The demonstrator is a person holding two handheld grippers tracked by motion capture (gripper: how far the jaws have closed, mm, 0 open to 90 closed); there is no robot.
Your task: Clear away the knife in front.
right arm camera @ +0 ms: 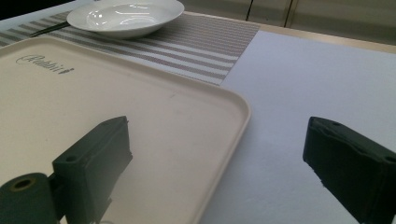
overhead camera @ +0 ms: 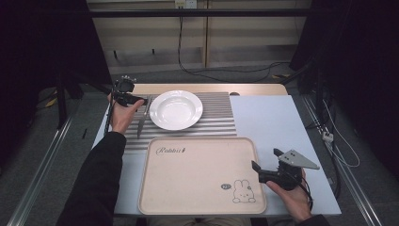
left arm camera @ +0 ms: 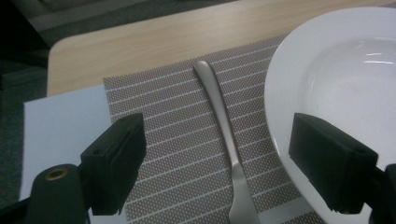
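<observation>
Left gripper [left arm camera: 217,163] is over the striped placemat [left arm camera: 177,154], jaws wide apart, straddling the fork [left arm camera: 224,121] without touching it. From above, that fork [overhead camera: 143,115] lies at nine o'clock of the white plate [overhead camera: 176,109]; the left gripper view alone shows its handle end. Right gripper [right arm camera: 217,172], jaws apart on nothing, sits at three o'clock of the beige tray [overhead camera: 202,176], whose rabbit print [overhead camera: 243,192] shows from above.

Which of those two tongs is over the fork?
The left tongs, beside the white round plate, open astride the silver metal fork. The right tongs hang open by the beige tray.
</observation>
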